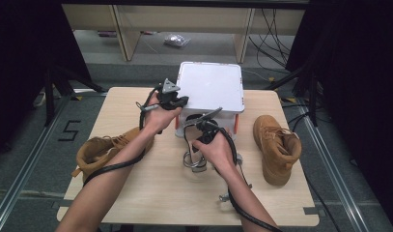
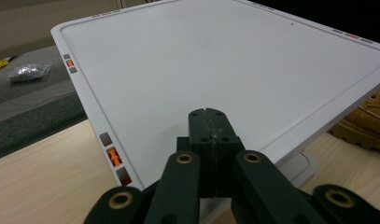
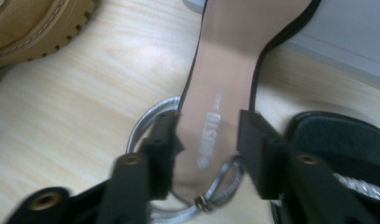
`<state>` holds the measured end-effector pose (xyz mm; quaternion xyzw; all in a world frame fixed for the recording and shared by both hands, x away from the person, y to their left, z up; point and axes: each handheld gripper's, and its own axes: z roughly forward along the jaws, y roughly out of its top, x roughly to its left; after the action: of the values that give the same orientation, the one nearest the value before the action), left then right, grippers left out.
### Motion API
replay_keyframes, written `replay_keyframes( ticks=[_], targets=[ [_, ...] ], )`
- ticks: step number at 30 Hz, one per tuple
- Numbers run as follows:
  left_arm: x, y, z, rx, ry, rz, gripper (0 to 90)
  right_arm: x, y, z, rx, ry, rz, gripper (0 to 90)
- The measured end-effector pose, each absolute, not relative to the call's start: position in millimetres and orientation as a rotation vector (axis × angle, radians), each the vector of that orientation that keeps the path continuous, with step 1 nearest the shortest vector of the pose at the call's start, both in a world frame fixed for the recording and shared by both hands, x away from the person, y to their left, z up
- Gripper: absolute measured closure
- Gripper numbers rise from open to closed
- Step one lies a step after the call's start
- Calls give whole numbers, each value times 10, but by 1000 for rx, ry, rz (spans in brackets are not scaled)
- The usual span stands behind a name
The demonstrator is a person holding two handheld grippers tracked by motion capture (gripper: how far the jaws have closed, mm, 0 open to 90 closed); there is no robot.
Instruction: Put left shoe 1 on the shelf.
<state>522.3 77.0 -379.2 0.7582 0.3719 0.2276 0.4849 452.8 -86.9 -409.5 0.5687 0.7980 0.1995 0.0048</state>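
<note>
Right gripper view has the right tongs (image 3: 206, 140) half open astride a high-heeled sandal (image 3: 225, 84), jaws flanking its tan insole near the silver ankle strap (image 3: 150, 116), apparently not pressing. It lies on the surface (image 1: 150, 188) just before the white box (image 1: 211, 87). I judge it light, stiff in the sole, with floppy straps; gripping the insole edges suits best. Left tongs (image 2: 208, 135) are fully closed, holding nothing, above the box lid.

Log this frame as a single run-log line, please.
left tongs: shut, over white box lid | right tongs: straddling sandal insole, contact unclear | boots: flank the box
</note>
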Motion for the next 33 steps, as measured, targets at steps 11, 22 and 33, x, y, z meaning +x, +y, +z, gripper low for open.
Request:
replay_keyframes(
  ticks=[11,22,33],
  targets=[
    [5217,767,-3795,1841,910,558,897,4307,-1050,-3978,1736,2533,647,823],
    [5219,768,-3793,1845,905,560,897,4142,-1131,-4131,1702,2602,596,900],
    [5218,766,-3792,1846,905,561,897,4036,-1015,-4476,1648,2673,562,900]
  ],
)
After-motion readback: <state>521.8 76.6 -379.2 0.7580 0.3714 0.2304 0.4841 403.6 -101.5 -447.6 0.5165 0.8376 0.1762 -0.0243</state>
